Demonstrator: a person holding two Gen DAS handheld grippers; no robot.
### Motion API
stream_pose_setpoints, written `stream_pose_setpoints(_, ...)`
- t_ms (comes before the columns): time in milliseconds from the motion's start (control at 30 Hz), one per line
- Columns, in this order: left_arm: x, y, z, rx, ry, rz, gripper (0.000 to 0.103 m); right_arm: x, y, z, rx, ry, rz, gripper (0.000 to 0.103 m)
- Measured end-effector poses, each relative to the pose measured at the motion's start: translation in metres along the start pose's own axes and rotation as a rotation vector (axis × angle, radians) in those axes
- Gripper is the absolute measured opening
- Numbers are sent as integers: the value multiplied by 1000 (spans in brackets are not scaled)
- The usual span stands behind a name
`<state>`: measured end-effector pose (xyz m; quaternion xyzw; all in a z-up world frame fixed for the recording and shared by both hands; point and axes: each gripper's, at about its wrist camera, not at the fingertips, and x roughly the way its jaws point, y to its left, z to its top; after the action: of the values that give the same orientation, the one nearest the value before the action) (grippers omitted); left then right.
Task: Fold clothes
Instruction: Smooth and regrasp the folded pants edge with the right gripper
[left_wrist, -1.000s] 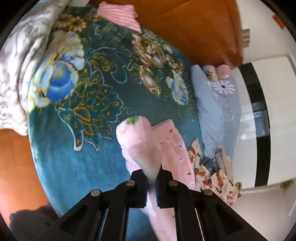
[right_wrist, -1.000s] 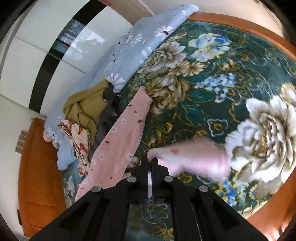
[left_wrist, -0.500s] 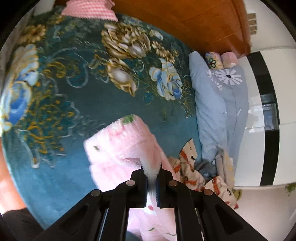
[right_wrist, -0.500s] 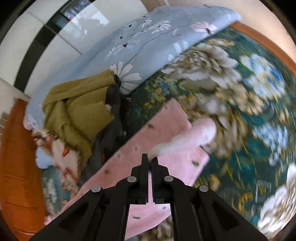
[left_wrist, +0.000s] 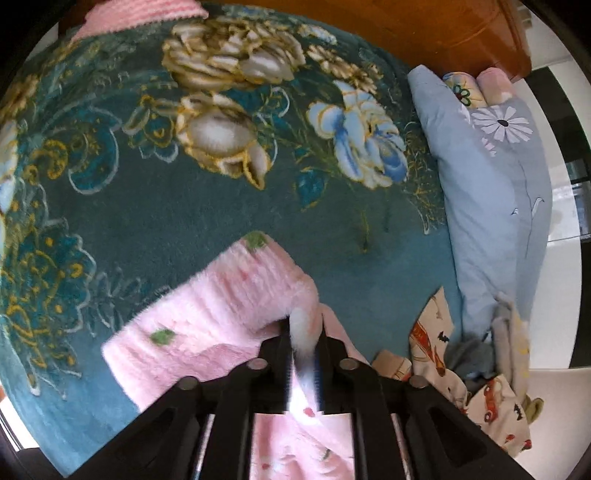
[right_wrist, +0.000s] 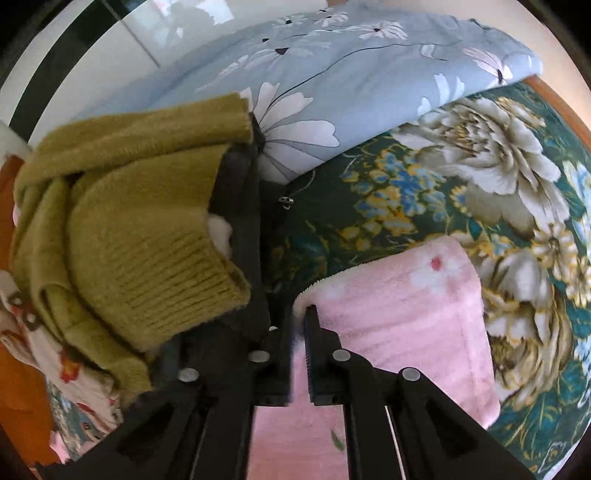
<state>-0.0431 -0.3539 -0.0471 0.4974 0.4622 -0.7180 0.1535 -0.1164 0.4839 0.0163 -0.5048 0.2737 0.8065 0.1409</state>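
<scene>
Teal floral blanket (left_wrist: 177, 221) fills the left wrist view: left gripper (left_wrist: 303, 354) pinches one pink fleece garment (left_wrist: 221, 314), doubled over itself. Right wrist view: right gripper (right_wrist: 300, 354) clamps its corner; one olive sweater (right_wrist: 129, 229) lies unfolded in the pile, so folding remains.

Bright daylight — fisheye-warped edges, slight motion blur.

No legible text or labels.
</scene>
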Motion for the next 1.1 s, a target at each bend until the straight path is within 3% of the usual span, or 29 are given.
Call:
stream_pose_setpoints(33, 0, 2, -1, -1, 6, -22, 47, -2, 0, -1, -12, -6, 13, 40)
stream_pose_setpoints(100, -8, 4, -6, 19, 7, -66, 53, -7, 0, -2, -36, -19, 40, 56)
stream_pose_setpoints(167, -20, 8, -12, 48, 1, -95, 56, -22, -2, -8, -62, -48, 71, 56)
stream_pose_setpoints(267, -40, 29, -26, 82, -67, -32, 64, -65, -11, -31, -100, -161, 91, 56)
stream_pose_setpoints(300, -41, 39, -31, 90, -76, 9, 67, -80, -19, -42, -114, -203, 85, 60)
stream_pose_setpoints(333, -41, 50, -37, 98, -85, 51, 67, -94, -29, -54, -120, -238, 80, 72)
stream_pose_setpoints(400, -37, 71, -47, 87, -82, 106, 67, -105, -59, -78, -62, -239, 80, 78)
stream_pose_setpoints(533, -13, 106, -60, -46, -44, 75, 67, -92, -127, -117, 126, -141, 100, 80)
stream_pose_setpoints(600, -10, 109, -64, -102, -78, 55, 67, -73, -150, -124, 222, -85, 112, 80)
stream_pose_setpoints(667, -9, 108, -64, -119, -93, 47, 67, -53, -160, -123, 313, -69, 184, 80)
stream_pose_setpoints(800, -7, 104, -62, -143, -115, 34, 65, -17, -160, -116, 448, -45, 272, 80)
stream_pose_setpoints(900, -5, 102, -61, -160, -131, 24, 64, -7, -151, -105, 468, -85, 235, 78)
stream_pose_setpoints(967, -4, 100, -61, -172, -142, 17, 60, -5, -143, -94, 449, -88, 180, 63)
stream_pose_setpoints(1000, -4, 99, -60, -178, -148, 14, 49, -4, -139, -88, 437, -84, 169, 41)
stream_pose_setpoints(1033, -3, 98, -58, -188, -144, 20, 34, -2, -134, -82, 430, -68, 165, 27)
stream_pose_setpoints(1100, -9, 92, -51, -174, -146, 40, 24, -1, -124, -70, 414, -42, 159, 19)
